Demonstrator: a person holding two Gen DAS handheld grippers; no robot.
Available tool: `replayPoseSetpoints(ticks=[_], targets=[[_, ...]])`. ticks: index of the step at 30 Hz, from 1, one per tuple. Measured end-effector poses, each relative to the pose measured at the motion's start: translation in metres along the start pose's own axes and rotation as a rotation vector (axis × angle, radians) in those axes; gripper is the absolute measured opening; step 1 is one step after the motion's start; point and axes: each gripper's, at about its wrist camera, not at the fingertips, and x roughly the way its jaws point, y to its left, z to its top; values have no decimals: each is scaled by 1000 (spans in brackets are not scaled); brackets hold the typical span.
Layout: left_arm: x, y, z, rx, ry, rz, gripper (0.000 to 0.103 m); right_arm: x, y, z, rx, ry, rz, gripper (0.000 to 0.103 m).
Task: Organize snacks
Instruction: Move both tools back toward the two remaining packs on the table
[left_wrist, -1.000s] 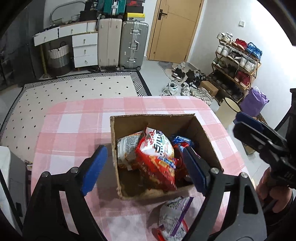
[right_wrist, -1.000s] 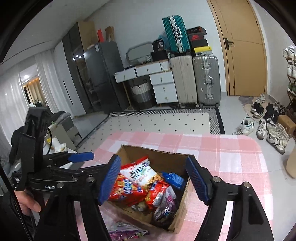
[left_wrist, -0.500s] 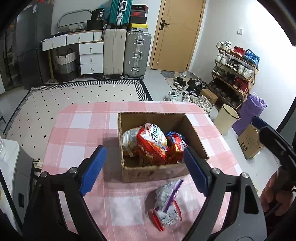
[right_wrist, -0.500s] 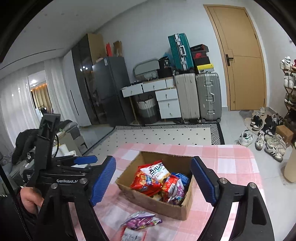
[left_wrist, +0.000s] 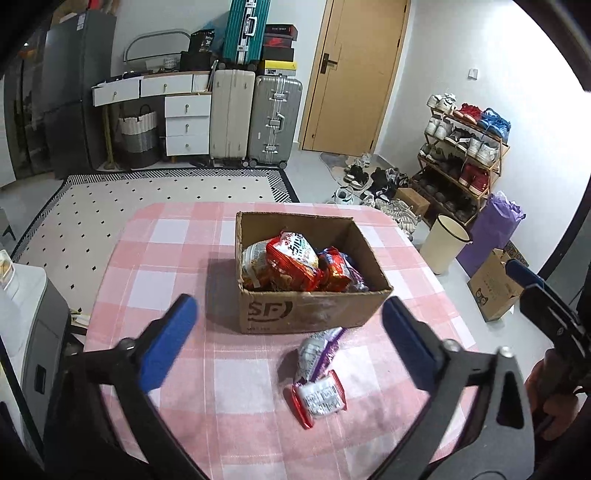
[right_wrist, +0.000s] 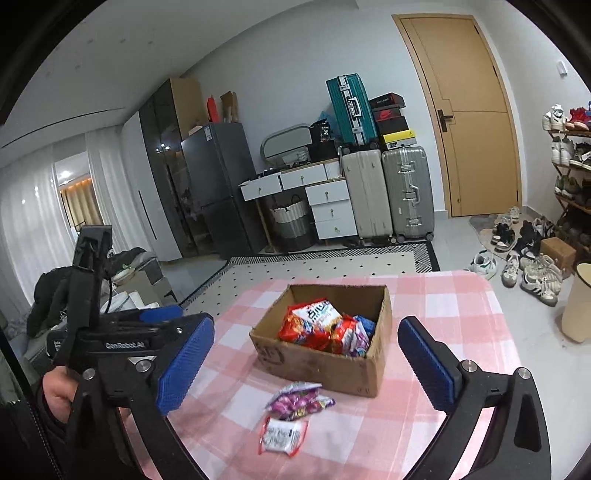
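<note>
Left wrist view: the left tongs are opening, their blue pads spread wide with nothing held between them, above a tabletop covered in pink-and-white checked cloth. A cardboard box stands upright near the middle of the tabletop, holding several snack bags piled inside it. Two more packets lie on the cloth just in front of the box: a purple-and-white packet and, touching its near end, a red-edged packet. At the right edge, part of the right tongs shows, gripped by a hand. Right wrist view: the right tongs are also opening, pads wide apart and empty, pointing toward the same box, whose bags fill its right portion. The purple packet and the red-edged packet lie on the cloth near the box's front wall. At left, the left tongs appear, held by a hand.
</note>
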Motion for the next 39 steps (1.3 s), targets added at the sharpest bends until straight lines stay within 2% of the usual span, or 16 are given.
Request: replayPoseSetpoints(ticks=[8,13,20,27,31,39], targets=[[-24,-8,-25,1,-6,-3,102,-20,15,-22,-29,10,-26,102],[-25,-13,-39,11,-2,11,102,-32,20,-38,-31,16,-42,102],[-15,-8,-63,-16,43,7,102,-50,23,-51,-20,9,-31,102],[8,-4,-80,-27,91,21,102,-49,27,-73,-37,27,-48,102],[23,-5,-90,-41,119,17,102,-39,22,-87,-22,58,-23,102],[77,-8,-117,-53,224,13,102,-11,6,-110,-1,106,-14,102]])
